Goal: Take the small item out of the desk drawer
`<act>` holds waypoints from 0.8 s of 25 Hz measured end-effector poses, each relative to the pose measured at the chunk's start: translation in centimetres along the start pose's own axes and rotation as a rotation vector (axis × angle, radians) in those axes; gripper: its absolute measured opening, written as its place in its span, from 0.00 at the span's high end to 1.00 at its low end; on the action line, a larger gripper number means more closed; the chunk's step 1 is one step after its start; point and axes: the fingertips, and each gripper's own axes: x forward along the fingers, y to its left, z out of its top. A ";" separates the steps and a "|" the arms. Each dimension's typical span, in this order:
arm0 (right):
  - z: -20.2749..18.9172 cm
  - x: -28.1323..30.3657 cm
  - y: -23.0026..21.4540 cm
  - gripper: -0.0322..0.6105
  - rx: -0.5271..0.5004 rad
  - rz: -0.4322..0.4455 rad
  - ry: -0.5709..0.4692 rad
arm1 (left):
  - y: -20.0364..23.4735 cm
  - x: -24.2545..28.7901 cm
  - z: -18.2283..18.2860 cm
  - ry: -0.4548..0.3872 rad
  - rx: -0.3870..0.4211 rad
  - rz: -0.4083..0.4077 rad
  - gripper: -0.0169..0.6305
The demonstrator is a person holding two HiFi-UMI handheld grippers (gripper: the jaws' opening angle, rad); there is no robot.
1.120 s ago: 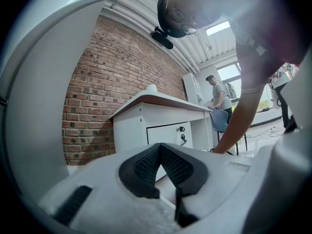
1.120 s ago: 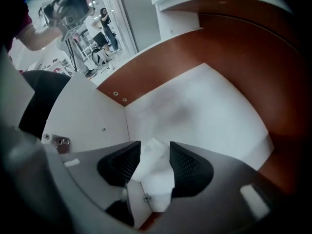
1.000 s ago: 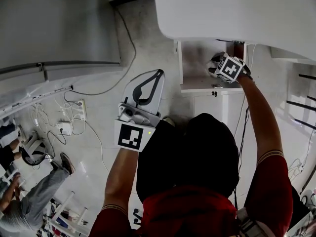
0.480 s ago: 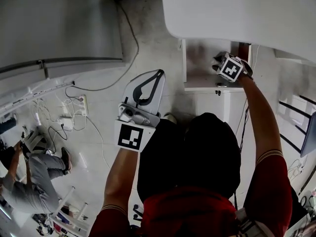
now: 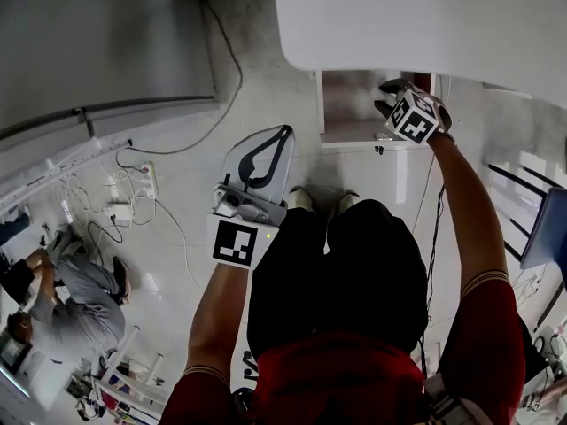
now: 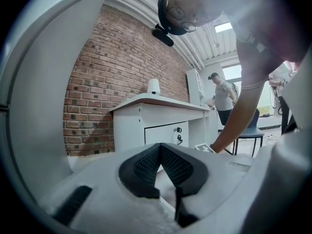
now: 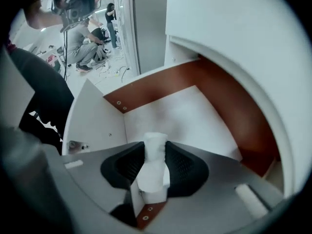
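Observation:
The white desk drawer (image 5: 347,104) stands pulled out under the desktop; its pale floor (image 7: 195,111) and brown sides fill the right gripper view. My right gripper (image 7: 155,147) reaches into it, jaws closing, with a small white roll-shaped item (image 7: 154,165) upright between the black pads, which touch it on both sides. In the head view that gripper (image 5: 392,98) sits over the drawer's right part and the item is hidden. My left gripper (image 5: 282,133) hangs above the floor left of the drawer, its tips (image 6: 160,147) together with nothing between them.
The white desktop (image 5: 425,16) overhangs the drawer. A grey cabinet (image 5: 97,42) stands at the left, with cables and a power strip (image 5: 133,193) on the floor. A person crouches at the lower left (image 5: 71,290). Another white desk (image 6: 165,126) stands before a brick wall.
The head view has shifted a little. My right gripper stays in the drawer's right part, and the left gripper holds its place above the floor.

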 end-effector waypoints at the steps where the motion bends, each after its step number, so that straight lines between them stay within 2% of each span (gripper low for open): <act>1: 0.6 -1.0 -0.1 0.73 0.010 -0.012 -0.021 | -0.1 0.0 0.5 0.005 -0.009 -0.002 0.97; 6: 2.3 -7.9 0.8 0.73 0.075 -0.079 -0.131 | -2.4 -0.3 4.4 0.035 -0.021 -0.038 0.97; 11: 3.4 -12.6 2.6 0.73 0.118 -0.127 -0.229 | -4.7 -0.4 6.3 0.058 -0.014 -0.080 0.97; 20: 9.8 -25.6 2.5 0.73 0.202 -0.237 -0.377 | -4.0 -1.6 13.5 0.047 -0.051 -0.111 0.97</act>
